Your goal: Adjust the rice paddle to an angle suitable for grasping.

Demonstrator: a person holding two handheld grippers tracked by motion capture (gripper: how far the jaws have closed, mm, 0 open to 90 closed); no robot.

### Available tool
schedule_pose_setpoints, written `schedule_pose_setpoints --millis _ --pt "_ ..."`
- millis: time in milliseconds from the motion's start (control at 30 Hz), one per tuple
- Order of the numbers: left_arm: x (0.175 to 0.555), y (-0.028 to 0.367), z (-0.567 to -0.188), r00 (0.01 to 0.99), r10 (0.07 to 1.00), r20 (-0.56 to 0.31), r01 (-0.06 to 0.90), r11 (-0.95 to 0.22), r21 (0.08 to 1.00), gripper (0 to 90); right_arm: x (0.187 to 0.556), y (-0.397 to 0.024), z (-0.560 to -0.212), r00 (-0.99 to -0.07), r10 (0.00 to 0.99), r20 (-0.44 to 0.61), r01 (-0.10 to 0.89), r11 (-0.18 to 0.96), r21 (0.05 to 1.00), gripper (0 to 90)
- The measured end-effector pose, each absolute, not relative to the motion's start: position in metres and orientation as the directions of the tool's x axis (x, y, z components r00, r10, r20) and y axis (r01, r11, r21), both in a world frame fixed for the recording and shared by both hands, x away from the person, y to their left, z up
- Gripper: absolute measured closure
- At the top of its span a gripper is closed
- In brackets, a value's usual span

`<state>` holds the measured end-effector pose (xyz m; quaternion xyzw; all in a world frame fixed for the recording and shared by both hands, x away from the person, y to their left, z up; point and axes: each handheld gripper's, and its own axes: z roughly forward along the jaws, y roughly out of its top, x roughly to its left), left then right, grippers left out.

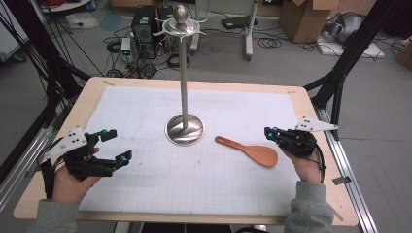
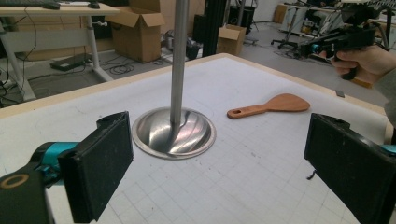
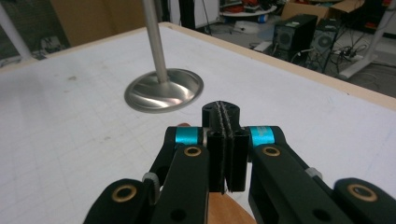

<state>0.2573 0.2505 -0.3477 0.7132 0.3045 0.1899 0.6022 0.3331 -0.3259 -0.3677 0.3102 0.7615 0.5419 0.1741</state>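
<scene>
1. Wooden rice paddle (image 1: 252,151) lies flat on the white grid mat (image 1: 194,179), right of centre on the desk (image 1: 87,99), just beside the steel stand's domed base (image 1: 185,130) but apart from it.
2. Long axis runs diagonally: handle end with the hang hole points toward the stand base, broad blade toward the desk's right edge and the near side.
3. Right gripper (image 1: 270,132) is clearly the nearer one. It sits just off the blade end; in the right gripper view the blade (image 3: 224,212) shows directly under the gripper body. Its fingers (image 3: 215,140) are pressed together, holding nothing.
4. Left gripper (image 1: 116,145) is well apart, near the desk's left edge. Fingers (image 2: 100,163) spread wide, empty, facing the stand base with the paddle beyond it.
5. Materials: paddle is smooth reddish-brown wood, thin, flat. Stand is polished metal, slim upright pole (image 1: 184,73), hook ring on top (image 1: 180,25).
6. Judgement: paddle looks meant for a top hook. Right gripper must open first, then take the handle or blade edge; flat on the mat, so a thin grasp.
</scene>
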Motion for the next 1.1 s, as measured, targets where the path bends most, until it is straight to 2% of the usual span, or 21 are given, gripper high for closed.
schedule_pose_setpoints --millis 633,1100 --pt "0.255 0.256 -0.352 0.727 0.679 -0.103 0.22 -0.089 0.971 8.4 0.362 -0.325 -0.395 -0.734 0.676 0.063 0.368 0.318 0.874 89.3" --pt "0.256 0.25 -0.355 0.736 0.669 -0.103 0.23 -0.103 0.968 8.5 0.379 -0.34 -0.422 -0.716 0.69 0.105 0.431 0.318 0.844 89.4"
